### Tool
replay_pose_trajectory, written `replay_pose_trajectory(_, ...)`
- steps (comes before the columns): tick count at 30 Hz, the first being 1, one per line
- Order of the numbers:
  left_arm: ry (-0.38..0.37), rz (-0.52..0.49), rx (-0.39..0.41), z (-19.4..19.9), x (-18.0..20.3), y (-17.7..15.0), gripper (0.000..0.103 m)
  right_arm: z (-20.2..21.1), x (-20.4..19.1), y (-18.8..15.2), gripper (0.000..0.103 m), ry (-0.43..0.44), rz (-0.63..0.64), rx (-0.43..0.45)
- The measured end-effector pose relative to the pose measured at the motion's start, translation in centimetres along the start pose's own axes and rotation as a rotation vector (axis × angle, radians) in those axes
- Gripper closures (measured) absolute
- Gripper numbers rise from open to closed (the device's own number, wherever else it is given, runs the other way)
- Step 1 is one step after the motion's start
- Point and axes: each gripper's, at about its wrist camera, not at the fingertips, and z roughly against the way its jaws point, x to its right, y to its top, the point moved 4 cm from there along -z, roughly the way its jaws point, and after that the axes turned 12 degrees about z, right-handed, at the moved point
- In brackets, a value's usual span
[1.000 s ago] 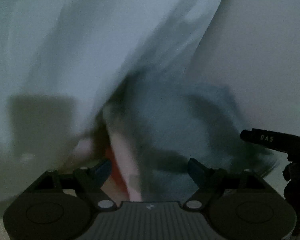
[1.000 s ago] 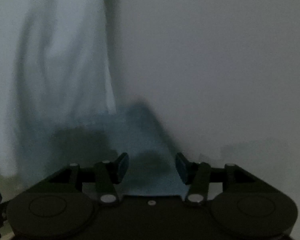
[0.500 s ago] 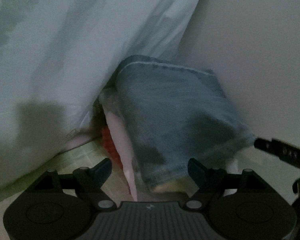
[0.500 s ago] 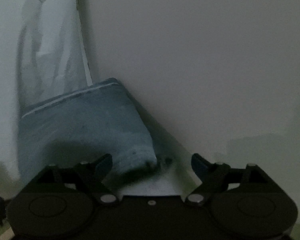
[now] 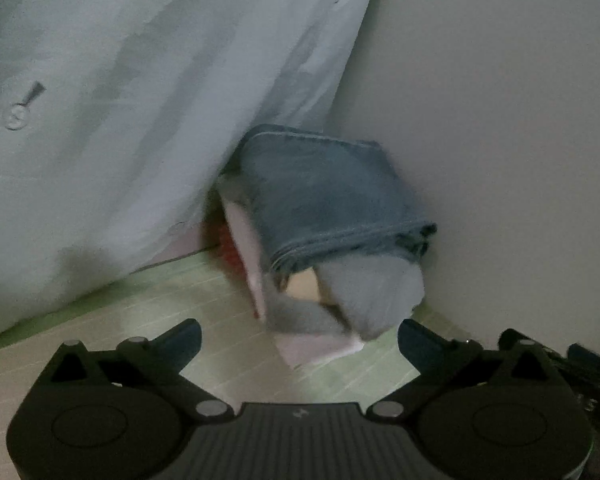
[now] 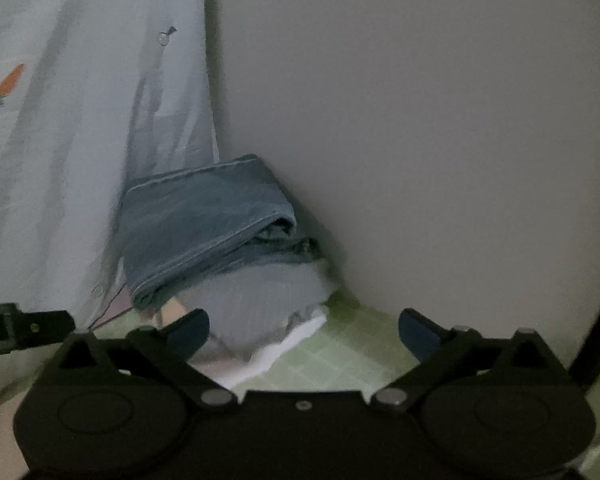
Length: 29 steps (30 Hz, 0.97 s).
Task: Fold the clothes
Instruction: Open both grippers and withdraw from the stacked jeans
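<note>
No readable writing shows; only a small pale mark sits on the left gripper (image 5: pixel 300 338) body, too small to read. Its jaws are opening, spread wide with nothing between them. The folded denim garment (image 5: pixel 332 196) sits at frame centre, above and beyond the fingertips, topping a stack of folded clothes (image 5: pixel 364 300) tucked into the corner. A pale curtain (image 5: pixel 140 100) fills the upper left; a plain wall (image 5: pixel 500 120) fills the right. Green checked bedding (image 5: pixel 204 308) lies open at lower left. The right gripper (image 6: pixel 304 332) is likewise opening, empty; the grey garment (image 6: pixel 256 300) lies just beyond its left finger.
</note>
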Motion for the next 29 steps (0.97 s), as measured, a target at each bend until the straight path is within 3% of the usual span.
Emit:
replay_pose_trajectory(12,-0.001,-0.099,-0.022,3.5,-0.2,-5.0,0.000,6.6,0.0,-5.2,0.000,-0.013,-0.026,-0.028)
replay_pose_trajectory(29,-0.018,-0.144,0.015,5.6,0.7,-6.2,0.000,7.8,0.3,-6.5,0.000,-0.013,0.004,-0.034)
